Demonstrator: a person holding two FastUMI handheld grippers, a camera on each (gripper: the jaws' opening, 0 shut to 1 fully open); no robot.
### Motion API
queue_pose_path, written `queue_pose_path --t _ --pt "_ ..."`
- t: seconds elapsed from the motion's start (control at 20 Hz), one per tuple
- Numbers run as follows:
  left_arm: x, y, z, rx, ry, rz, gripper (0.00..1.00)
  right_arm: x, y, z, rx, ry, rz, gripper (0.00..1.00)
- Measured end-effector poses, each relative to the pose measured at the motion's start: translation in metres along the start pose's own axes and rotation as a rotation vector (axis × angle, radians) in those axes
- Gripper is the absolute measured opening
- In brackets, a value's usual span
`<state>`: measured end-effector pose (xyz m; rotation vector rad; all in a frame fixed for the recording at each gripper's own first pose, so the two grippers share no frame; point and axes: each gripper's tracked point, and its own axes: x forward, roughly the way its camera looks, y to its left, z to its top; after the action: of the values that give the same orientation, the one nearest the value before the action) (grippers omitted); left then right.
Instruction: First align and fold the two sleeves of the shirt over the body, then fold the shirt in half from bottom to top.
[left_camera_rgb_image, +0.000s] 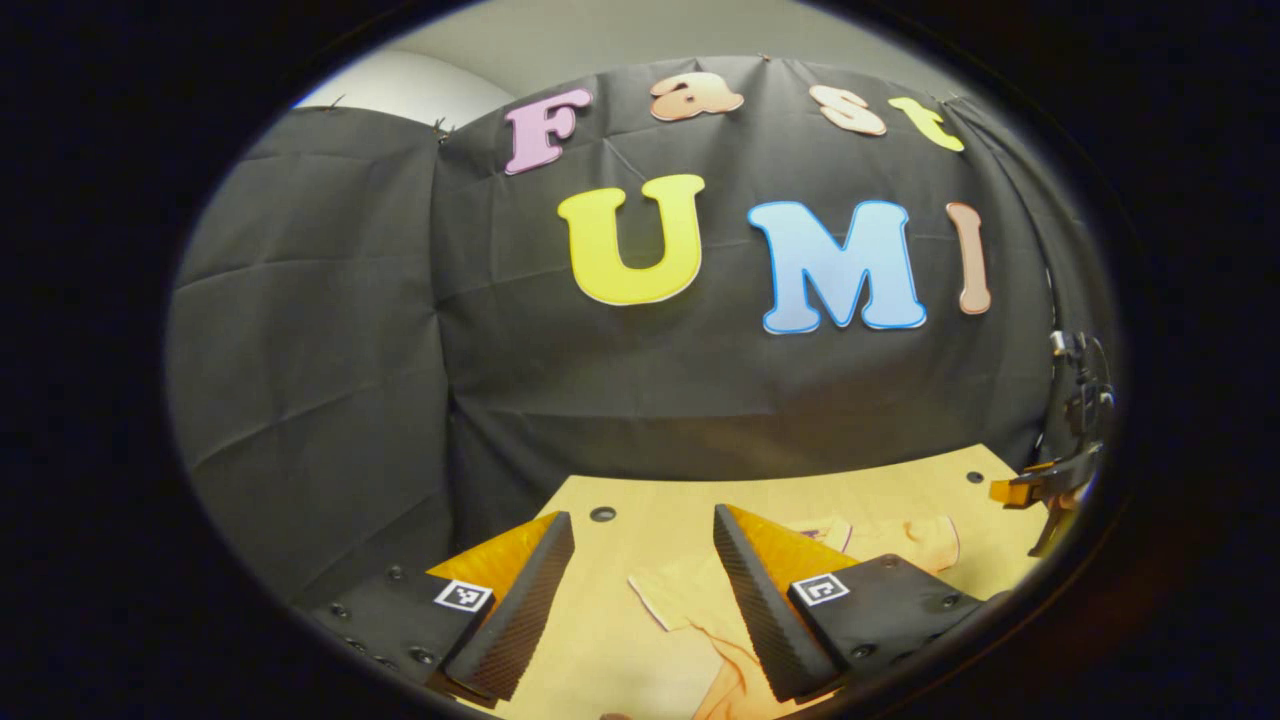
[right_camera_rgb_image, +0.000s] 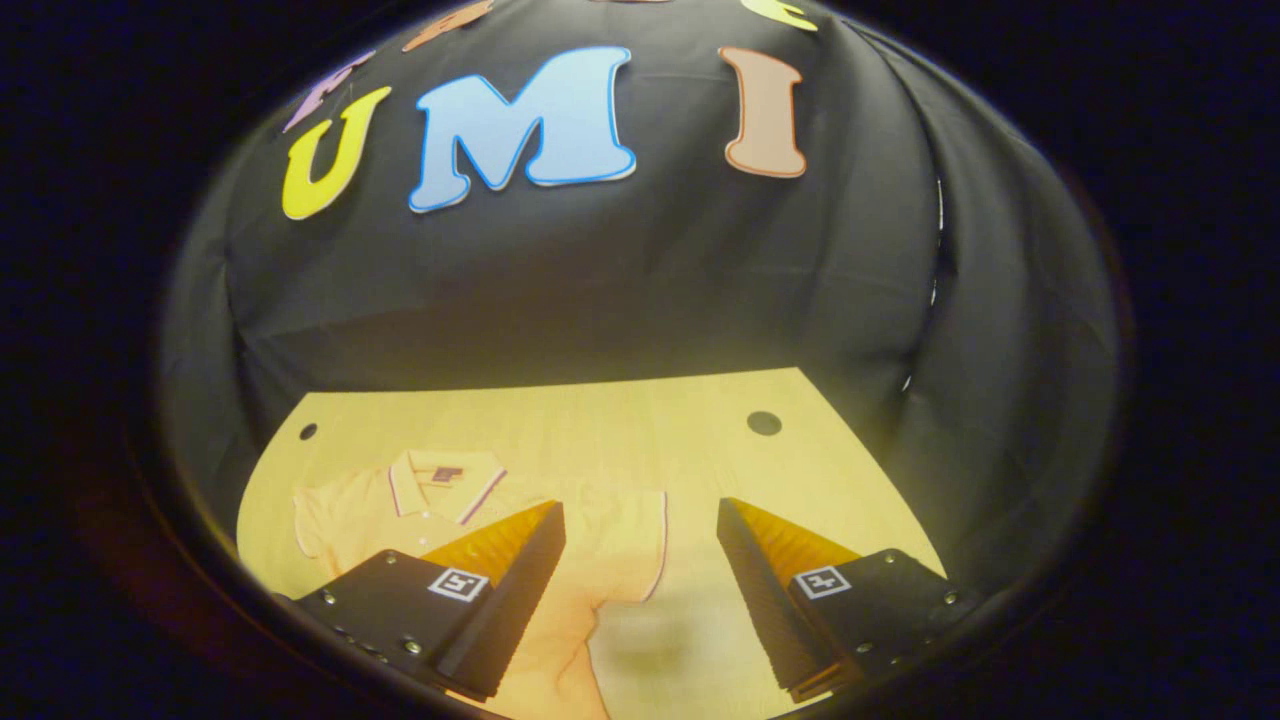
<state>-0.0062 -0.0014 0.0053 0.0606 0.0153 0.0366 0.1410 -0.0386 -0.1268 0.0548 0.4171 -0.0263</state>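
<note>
A pale yellow polo shirt (right_camera_rgb_image: 600, 560) lies flat on the wooden table (right_camera_rgb_image: 640, 420), collar (right_camera_rgb_image: 445, 480) toward the booth wall, both short sleeves spread out. In the right gripper view my right gripper (right_camera_rgb_image: 640, 590) hovers open over the shirt's right sleeve (right_camera_rgb_image: 640, 545), nothing between its fingers. In the left gripper view my left gripper (left_camera_rgb_image: 640, 600) is open above the shirt's left sleeve (left_camera_rgb_image: 690, 595), and the shirt (left_camera_rgb_image: 905, 545) runs off to the right behind the right finger (left_camera_rgb_image: 760, 610).
Round holes sit in the table near its far corners (right_camera_rgb_image: 764, 423) (right_camera_rgb_image: 308, 431) (left_camera_rgb_image: 603, 514). A clamp-like stand (left_camera_rgb_image: 1060, 480) is at the table's right edge in the left gripper view. Black cloth walls close in behind and at the sides.
</note>
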Motion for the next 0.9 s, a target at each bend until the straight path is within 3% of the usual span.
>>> queue_pose_path --t 0.6,0.8,0.9 --pt "-0.01 0.027 -0.015 -0.024 0.048 0.115 0.93 0.098 -0.022 -0.111 -0.004 0.332 -0.052 0.96" --pt "-0.014 0.03 -0.017 -0.026 0.059 0.141 0.94 0.105 -0.027 -0.131 -0.011 0.381 -0.066 0.95" --pt "-0.015 0.031 -0.018 -0.029 0.064 0.148 0.95 0.109 -0.018 -0.133 0.013 0.365 -0.035 0.96"
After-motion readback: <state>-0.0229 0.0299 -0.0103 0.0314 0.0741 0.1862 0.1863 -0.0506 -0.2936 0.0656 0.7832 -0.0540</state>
